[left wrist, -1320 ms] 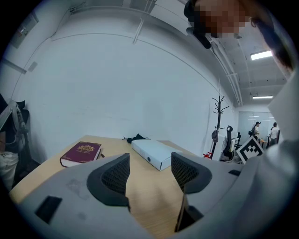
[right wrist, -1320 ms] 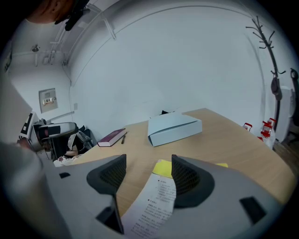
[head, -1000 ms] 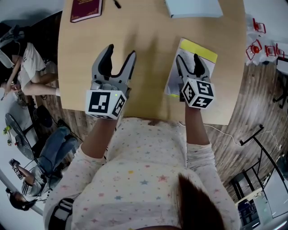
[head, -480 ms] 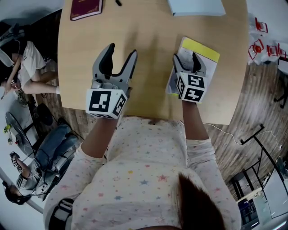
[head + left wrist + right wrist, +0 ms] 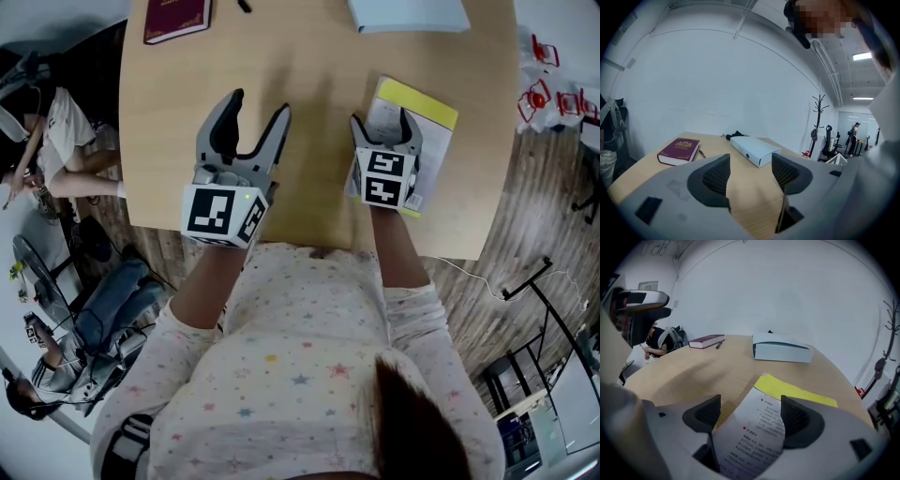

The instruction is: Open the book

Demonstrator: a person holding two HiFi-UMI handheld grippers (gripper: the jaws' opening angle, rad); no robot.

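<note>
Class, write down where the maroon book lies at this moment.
In the head view the maroon book lies at the far left corner of the table, beyond the left gripper, with a pen just to its right.

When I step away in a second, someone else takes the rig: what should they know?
Left gripper: open, empty, above the table.
Right gripper: open, fingers either side of the yellow book's printed top page, which curls up between them, not clamped.
Done: page partly lifted.
To do: probably grip it and fold it over so the book lies open.
Maroon book and white box lie at the far edge.
</note>
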